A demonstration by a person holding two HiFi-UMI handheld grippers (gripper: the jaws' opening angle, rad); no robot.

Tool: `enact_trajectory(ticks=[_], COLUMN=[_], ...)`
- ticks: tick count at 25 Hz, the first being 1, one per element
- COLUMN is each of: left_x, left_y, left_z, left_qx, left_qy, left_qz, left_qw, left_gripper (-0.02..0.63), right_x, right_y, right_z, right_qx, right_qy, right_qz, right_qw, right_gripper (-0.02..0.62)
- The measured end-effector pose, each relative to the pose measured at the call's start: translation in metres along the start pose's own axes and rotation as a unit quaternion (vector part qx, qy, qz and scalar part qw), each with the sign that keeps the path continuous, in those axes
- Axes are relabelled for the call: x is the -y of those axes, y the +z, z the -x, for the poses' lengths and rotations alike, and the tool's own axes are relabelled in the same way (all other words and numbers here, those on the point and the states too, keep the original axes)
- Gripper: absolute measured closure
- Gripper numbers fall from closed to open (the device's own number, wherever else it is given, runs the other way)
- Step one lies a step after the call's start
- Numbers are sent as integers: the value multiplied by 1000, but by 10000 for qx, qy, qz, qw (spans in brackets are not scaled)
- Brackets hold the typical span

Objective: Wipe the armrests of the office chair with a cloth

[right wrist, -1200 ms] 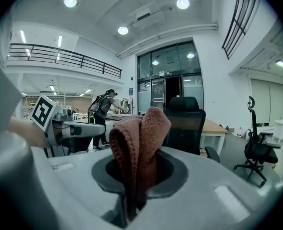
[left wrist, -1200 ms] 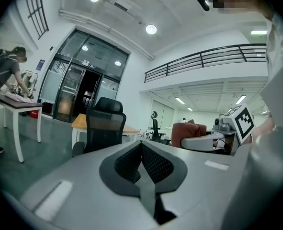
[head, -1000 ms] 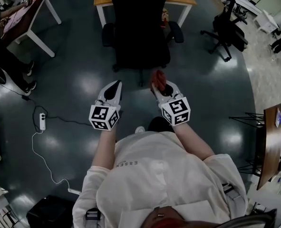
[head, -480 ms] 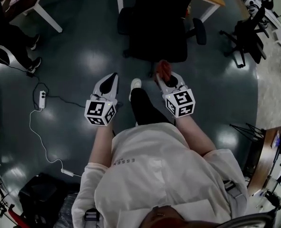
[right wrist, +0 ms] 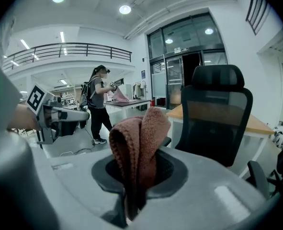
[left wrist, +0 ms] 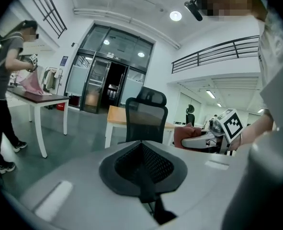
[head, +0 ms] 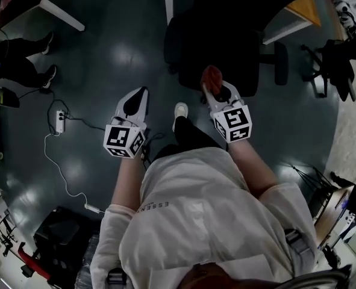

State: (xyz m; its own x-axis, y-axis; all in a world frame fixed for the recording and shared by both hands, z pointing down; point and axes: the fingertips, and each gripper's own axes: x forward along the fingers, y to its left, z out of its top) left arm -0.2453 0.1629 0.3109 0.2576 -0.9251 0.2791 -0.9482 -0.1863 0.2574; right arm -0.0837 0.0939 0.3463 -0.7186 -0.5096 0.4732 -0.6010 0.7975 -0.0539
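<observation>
The black office chair stands just ahead of me, its back toward me, one armrest on its left and the other on its right. My right gripper is shut on a folded reddish-brown cloth, which hangs over the near edge of the chair. In the right gripper view the cloth sticks up from between the jaws, with the chair behind it. My left gripper is shut and holds nothing, over bare floor left of the chair. The left gripper view looks at the chair and the cloth.
A wooden desk stands behind the chair. A white table leg and a standing person are at the far left. A power strip with cable lies on the floor. Another black chair is at the right, a black bag at lower left.
I have walked forward, so the chair is now much nearer, and the cloth has reached its near edge. Both grippers keep the same posture and state.
</observation>
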Motion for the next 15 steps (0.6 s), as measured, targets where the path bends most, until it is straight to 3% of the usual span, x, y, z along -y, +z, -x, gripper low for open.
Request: enact_trajectory(ticks=[8,15], left_x=[-61,-103], left_y=[-1,-10], left_z=[-82,-145], left_qx=[-265,-535], left_qy=[79,-122], left_qz=[257,434], left_qw=[9993,9975], left_gripper=[589,589], right_x=[65,90], right_y=[4,15], right_z=[-99,-179], right_qx=[-385,-648], right_qy=[-186,-329], right_qz=[229,637], right_qw=[9988,9953], right_gripper=[546,546])
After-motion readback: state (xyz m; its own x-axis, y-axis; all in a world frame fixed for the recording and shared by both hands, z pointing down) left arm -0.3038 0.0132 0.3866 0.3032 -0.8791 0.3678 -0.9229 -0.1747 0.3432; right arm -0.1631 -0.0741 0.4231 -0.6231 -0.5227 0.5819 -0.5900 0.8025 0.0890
